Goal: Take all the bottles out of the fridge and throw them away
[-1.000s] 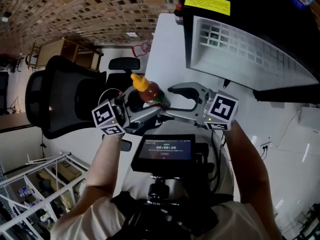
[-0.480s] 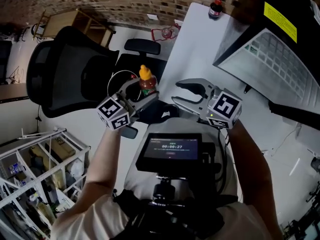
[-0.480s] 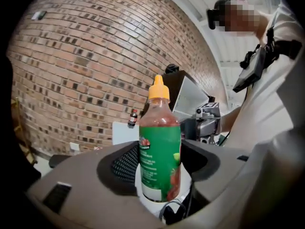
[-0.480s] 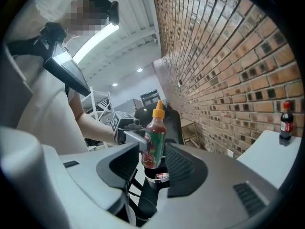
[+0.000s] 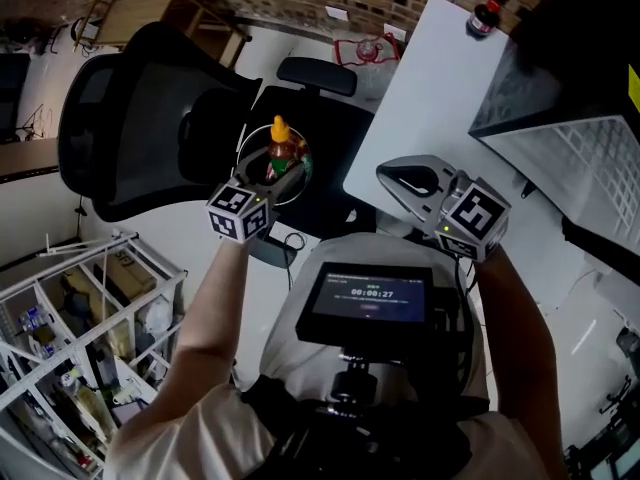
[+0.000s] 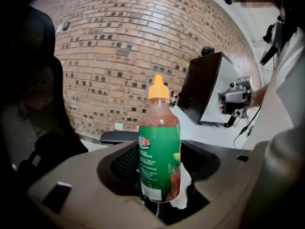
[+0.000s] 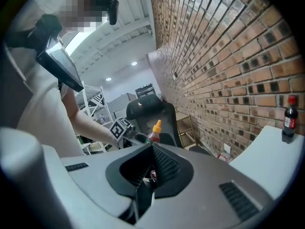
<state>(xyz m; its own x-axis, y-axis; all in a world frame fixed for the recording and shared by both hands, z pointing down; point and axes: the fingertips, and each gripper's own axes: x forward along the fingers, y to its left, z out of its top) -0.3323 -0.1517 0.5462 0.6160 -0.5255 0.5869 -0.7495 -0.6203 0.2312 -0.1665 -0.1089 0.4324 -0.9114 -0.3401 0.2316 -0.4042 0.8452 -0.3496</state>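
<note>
Left gripper view shows the sauce bottle [image 6: 159, 142] upright in the left claw [image 5: 275, 168], whose wide-set pads press its green-labelled lower body, in the air above the black chair [image 5: 120, 138]. It is probably light, smooth, slightly squeezy plastic, so a low grip on the label suits it. The right claw [image 7: 151, 163] has just been closing and is shut on nothing.

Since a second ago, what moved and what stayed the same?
The left gripper swung the sauce bottle away from the table, out over the black chair. The right gripper has just been closing its jaws; they are now shut with nothing between them. Unchanged: the left gripper still grips the sauce bottle, and the cola bottle stands on the table's far corner.
</note>
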